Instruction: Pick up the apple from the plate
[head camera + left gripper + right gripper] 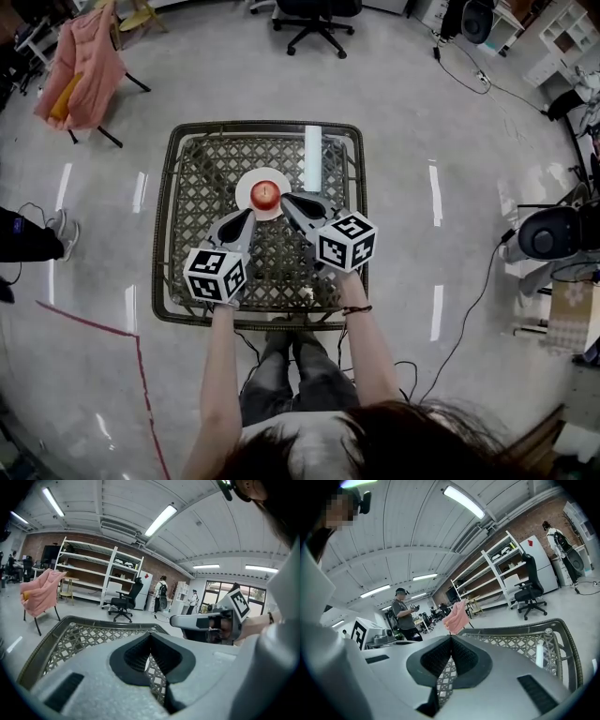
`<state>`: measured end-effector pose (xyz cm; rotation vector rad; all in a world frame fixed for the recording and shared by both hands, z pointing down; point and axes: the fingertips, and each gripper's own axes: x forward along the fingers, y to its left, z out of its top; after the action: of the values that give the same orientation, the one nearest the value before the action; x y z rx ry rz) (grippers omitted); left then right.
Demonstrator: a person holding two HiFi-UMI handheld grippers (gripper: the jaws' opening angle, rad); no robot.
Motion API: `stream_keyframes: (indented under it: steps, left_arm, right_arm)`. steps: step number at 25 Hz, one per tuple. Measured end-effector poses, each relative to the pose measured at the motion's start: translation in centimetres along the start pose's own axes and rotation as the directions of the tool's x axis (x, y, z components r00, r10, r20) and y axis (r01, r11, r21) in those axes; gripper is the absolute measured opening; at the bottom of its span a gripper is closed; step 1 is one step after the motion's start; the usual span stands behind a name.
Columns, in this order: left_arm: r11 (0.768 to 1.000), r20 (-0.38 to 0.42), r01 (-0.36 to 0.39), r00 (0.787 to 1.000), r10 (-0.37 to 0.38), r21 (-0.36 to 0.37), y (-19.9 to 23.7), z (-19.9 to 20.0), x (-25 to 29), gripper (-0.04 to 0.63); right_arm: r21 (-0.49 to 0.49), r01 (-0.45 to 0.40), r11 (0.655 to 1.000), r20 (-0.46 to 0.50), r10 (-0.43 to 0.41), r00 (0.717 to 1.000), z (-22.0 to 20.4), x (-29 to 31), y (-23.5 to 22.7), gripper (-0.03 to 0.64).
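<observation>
A red apple [266, 193] sits on a small white plate [246, 194] near the middle of a dark lattice table [187, 187]. My left gripper [248, 215] hovers just in front of the plate's near-left edge, with its jaws shut and nothing in them. My right gripper [285, 199] is beside the plate's right edge, and it is also shut and empty. In the left gripper view the closed fingertips [150, 634] meet above the lattice, with the right gripper [176, 620] off to the right. The right gripper view shows its tips [451, 637] meeting too. Neither gripper view shows the apple.
A pale bright strip [313, 157] lies on the table's back right. A pink jacket [82, 66] hangs on a chair at the far left, and an office chair [314, 19] stands beyond the table. A person's legs [28, 239] are at the left, and equipment [553, 234] is at the right.
</observation>
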<state>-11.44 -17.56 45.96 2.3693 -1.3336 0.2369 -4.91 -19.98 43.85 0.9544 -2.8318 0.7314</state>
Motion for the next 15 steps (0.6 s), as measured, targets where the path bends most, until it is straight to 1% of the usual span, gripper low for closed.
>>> stream_keyframes:
  steps: [7,15]
  left_arm:
    - [1.000,-0.040,-0.017,0.999,0.017,-0.007,1.9,-1.9,1.9,0.009]
    - [0.999,-0.108,-0.038,0.993,0.037,-0.012,3.4,-4.5,3.9,0.009]
  right_arm:
    - [0.014,-0.003,1.000,-0.032,0.004,0.999,-2.0,1.5,-2.0,0.009]
    - [0.041,0.006,0.999,-0.047,-0.004,0.999,-3.9,2.4,-3.7,0.009]
